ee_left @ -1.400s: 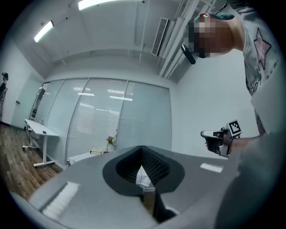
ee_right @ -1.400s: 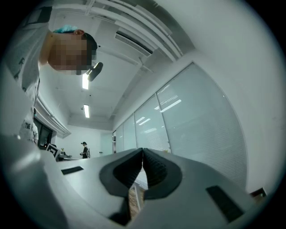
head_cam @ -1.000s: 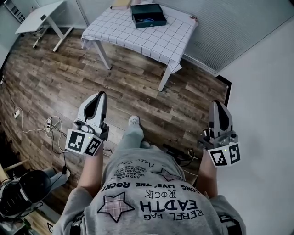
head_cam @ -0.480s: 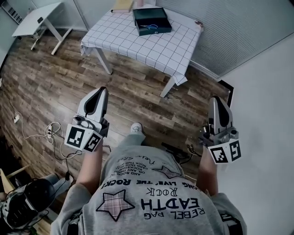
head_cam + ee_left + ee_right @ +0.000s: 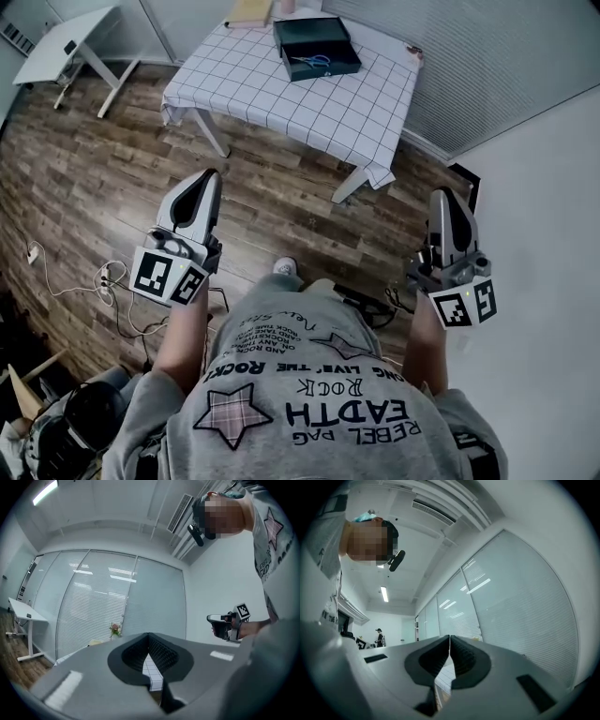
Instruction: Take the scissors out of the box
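Wooden floor (image 5: 94,187) slides under us: our left gripper (image 5: 206,180) and right gripper (image 5: 446,197), jaws together and empty, point to 12 o'clock, where the table (image 5: 281,98) has drawn nearer. Scissors (image 5: 311,61) lie in the box (image 5: 328,72) there, beyond reach, so we judge the approach unfinished.

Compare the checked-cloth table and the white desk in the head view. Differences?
Top: the table wears a checked cloth; the desk has a bare white top.
Load: the table carries the dark box with scissors inside; the desk shows one small dark item.
Place: the table stands centre, by the blinds; the desk sits far left.
Shared: both stand on the wood floor.
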Demonstrator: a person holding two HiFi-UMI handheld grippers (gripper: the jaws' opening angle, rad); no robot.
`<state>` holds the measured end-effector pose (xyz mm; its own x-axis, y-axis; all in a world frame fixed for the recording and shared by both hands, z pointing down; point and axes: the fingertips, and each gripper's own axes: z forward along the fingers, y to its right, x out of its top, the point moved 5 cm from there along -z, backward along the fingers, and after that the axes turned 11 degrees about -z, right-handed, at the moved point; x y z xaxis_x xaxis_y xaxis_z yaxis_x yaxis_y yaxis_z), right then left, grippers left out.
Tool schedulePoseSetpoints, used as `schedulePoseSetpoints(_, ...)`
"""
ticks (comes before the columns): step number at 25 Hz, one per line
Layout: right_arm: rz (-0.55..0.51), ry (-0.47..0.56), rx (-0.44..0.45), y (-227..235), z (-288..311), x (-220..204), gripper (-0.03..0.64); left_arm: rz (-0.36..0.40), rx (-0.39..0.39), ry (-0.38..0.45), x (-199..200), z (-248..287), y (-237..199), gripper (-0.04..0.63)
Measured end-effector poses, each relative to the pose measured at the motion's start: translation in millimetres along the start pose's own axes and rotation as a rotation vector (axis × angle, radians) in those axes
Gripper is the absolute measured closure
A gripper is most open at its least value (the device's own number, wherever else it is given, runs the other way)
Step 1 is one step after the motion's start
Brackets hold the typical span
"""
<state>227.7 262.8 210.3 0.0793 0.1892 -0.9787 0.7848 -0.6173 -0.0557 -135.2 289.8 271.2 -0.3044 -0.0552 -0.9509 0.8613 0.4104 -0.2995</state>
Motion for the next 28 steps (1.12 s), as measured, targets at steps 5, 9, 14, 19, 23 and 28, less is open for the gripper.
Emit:
schedulePoseSetpoints(5,0.024,-0.024,-0.005,1,15,-8,0.601,-0.015,0.006,-0.020,-5,6,-18,0.586)
schedulePoseSetpoints(9,0.033,-0.048,0.004,7,27,-17,0.601,-0.029,0.017,-0.048,-13,14,-26,0.586)
schedulePoseSetpoints(14,0.057,-0.058,0.021,24,55,-32,0.601,-0.041,0.043,-0.060,-19,32,-38,0.586)
schedulePoseSetpoints(19,0.064,-0.037,0.053,53,94,-38,0.601,-0.031,0.069,-0.047,-14,64,-47,0.586)
schedulePoseSetpoints(23,0.068,-0.020,0.078,82,126,-40,0.601,-0.017,0.085,-0.028,-5,99,-54,0.586)
schedulePoseSetpoints(28,0.065,-0.010,0.103,122,157,-41,0.601,-0.002,0.109,-0.020,-1,145,-57,0.586)
